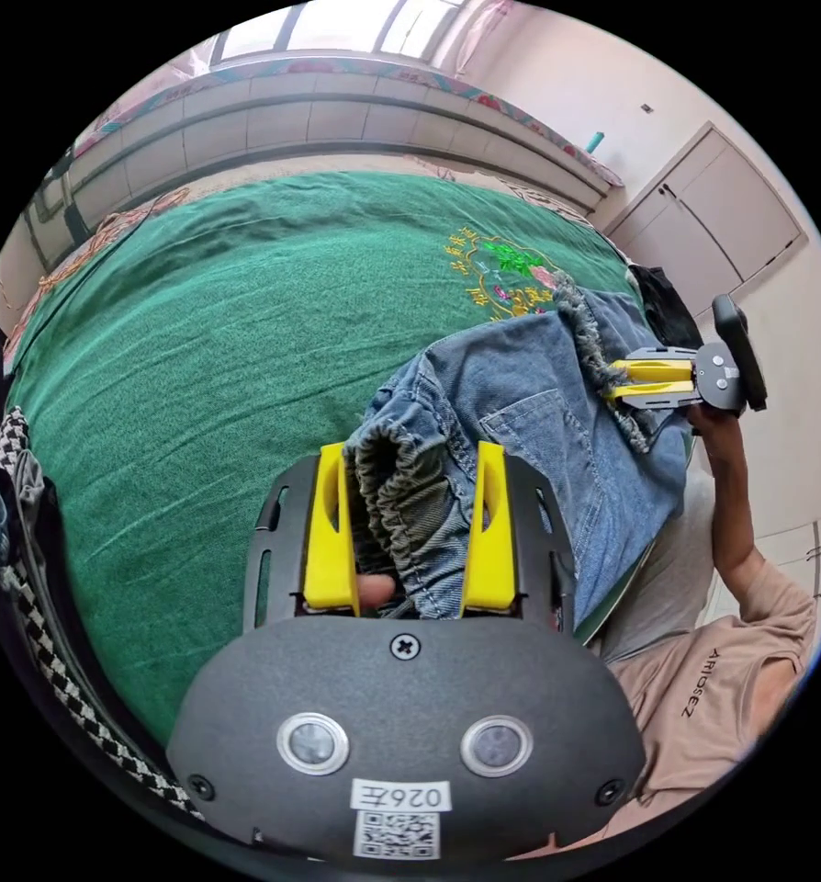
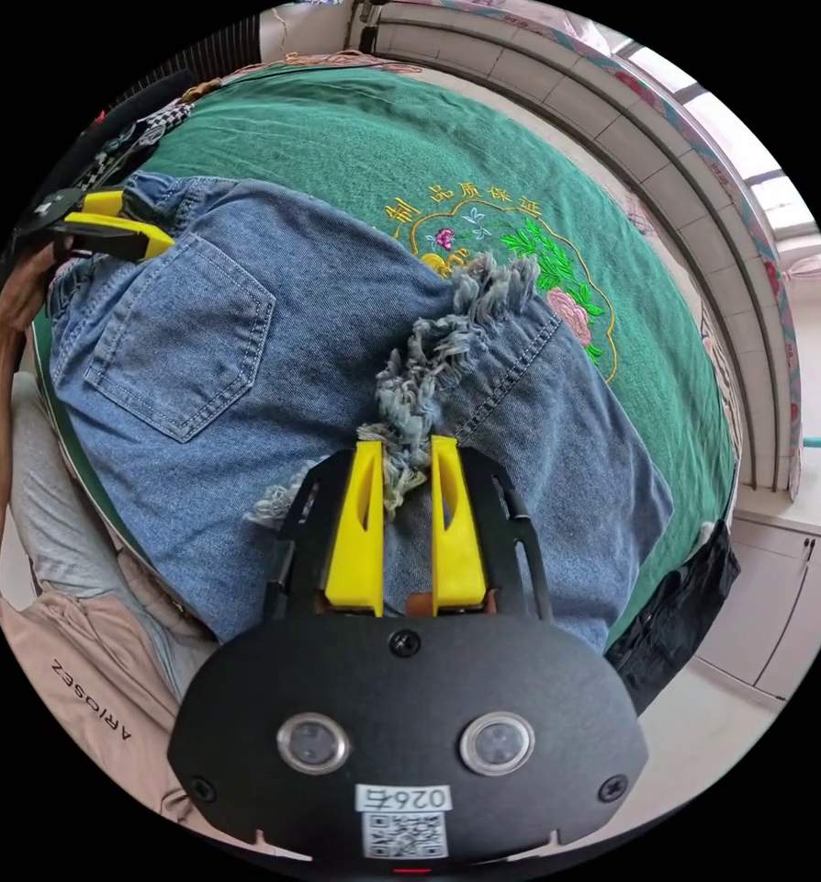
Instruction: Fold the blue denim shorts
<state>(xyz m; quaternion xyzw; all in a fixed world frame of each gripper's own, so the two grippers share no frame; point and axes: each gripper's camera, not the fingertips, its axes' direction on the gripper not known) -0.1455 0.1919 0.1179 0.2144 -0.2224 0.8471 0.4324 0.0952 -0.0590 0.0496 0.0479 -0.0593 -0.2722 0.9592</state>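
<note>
Left gripper: its yellow jaws sat either side of the gathered elastic waistband of the blue denim shorts. The bunched band filled the gap between them, so they appeared clenched on it, though they stood fairly wide.

Shorts: they lay at the near edge of a green embroidered bedspread, back pocket facing up, the cloth stretched between the two tools and spilling over the edge toward the person.

Right gripper: its jaws stood close together, gripping the frayed hem of a leg opening. In the left gripper view it showed at the far side of the denim, held in the person's hand.

Person: a forearm and a beige top showed beside the bed edge.

Step in hand: probably the start of a fold, with waistband and hem both held and the garment spread out.

Next move: likely calls for keeping both grips firm and carrying one held end over onto the other, with the edges lined up and the denim kept flat on the bedspread.

Risk: the thick gathered waistband could slip from the wide-set jaws.
</note>
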